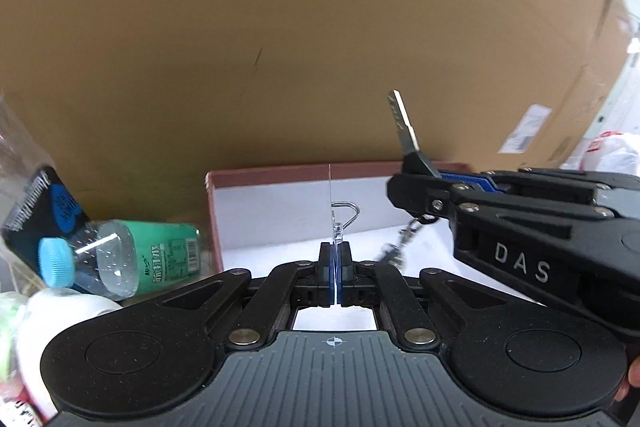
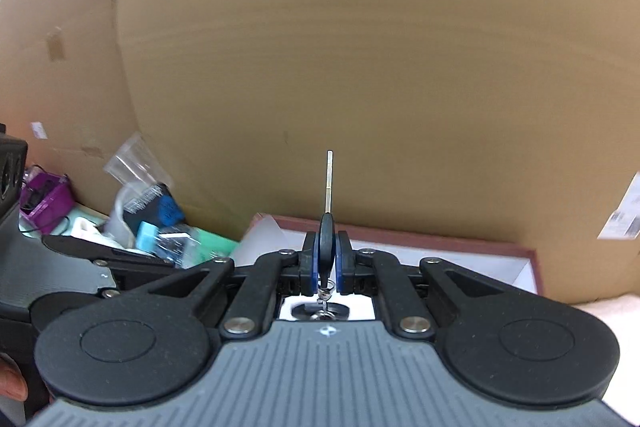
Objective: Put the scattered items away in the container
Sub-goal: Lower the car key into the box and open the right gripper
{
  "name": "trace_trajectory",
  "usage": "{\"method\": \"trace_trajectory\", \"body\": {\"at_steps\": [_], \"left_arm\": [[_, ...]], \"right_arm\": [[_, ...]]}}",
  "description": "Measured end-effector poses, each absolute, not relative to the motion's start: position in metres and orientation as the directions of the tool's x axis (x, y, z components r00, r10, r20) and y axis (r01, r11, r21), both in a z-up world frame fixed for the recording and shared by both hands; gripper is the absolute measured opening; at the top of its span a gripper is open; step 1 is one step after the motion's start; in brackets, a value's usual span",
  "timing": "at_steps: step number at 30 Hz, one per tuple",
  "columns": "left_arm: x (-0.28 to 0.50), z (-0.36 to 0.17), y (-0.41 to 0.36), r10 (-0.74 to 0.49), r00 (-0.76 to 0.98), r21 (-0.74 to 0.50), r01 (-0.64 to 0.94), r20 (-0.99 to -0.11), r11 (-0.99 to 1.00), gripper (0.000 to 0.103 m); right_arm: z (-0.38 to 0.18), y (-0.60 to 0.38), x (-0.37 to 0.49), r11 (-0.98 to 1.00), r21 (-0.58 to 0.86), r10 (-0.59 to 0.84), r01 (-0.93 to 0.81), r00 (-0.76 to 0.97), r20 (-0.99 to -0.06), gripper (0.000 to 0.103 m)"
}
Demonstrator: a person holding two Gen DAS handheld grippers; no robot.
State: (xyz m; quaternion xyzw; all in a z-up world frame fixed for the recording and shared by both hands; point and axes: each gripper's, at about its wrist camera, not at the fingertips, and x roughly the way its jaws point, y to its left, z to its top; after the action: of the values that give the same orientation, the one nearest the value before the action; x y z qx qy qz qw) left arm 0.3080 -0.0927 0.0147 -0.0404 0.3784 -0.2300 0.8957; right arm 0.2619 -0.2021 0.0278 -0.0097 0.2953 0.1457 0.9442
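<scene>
A shallow box with a dark red rim and white inside stands against a cardboard wall; it also shows in the right wrist view. My left gripper is shut on a thin clear plastic piece with a metal loop, held over the box. My right gripper is shut on the black head of a key, blade pointing up, with a key ring and chain hanging below. The key and right gripper also show in the left wrist view, over the box's right part.
Left of the box lie a green-labelled bottle with a blue cap, a black packet with a blue heart, a white object and clear plastic wrap. A purple bin sits further left. A large cardboard box stands behind.
</scene>
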Motion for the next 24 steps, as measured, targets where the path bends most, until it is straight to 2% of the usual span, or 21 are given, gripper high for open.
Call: {"method": "trace_trajectory", "body": {"at_steps": [8,18,20,23,24], "left_arm": [[0.343,-0.016,-0.100,-0.421,0.563,-0.245,0.363,-0.711,0.899,0.000],[0.356,-0.026,-0.108,-0.414,0.559,-0.213,0.389,-0.719,0.896,0.000],[0.356,-0.028,-0.110,-0.410,0.560,-0.204,0.394,-0.720,0.896,0.008],[0.354,-0.030,-0.112,-0.399,0.571,-0.179,0.403,-0.718,0.898,0.010],[0.353,-0.031,-0.112,-0.399,0.573,-0.176,0.404,-0.716,0.898,0.016]], "right_arm": [[-0.014,-0.203,0.301,0.968,0.075,0.232,-0.241,0.733,-0.639,0.009],[-0.045,-0.213,0.326,0.974,0.107,0.217,-0.201,0.673,-0.707,0.010],[-0.051,-0.215,0.328,0.975,0.108,0.211,-0.193,0.665,-0.717,0.010],[-0.058,-0.216,0.330,0.979,0.096,0.191,-0.179,0.652,-0.734,0.010],[-0.060,-0.217,0.330,0.979,0.098,0.191,-0.177,0.647,-0.738,0.010]]}}
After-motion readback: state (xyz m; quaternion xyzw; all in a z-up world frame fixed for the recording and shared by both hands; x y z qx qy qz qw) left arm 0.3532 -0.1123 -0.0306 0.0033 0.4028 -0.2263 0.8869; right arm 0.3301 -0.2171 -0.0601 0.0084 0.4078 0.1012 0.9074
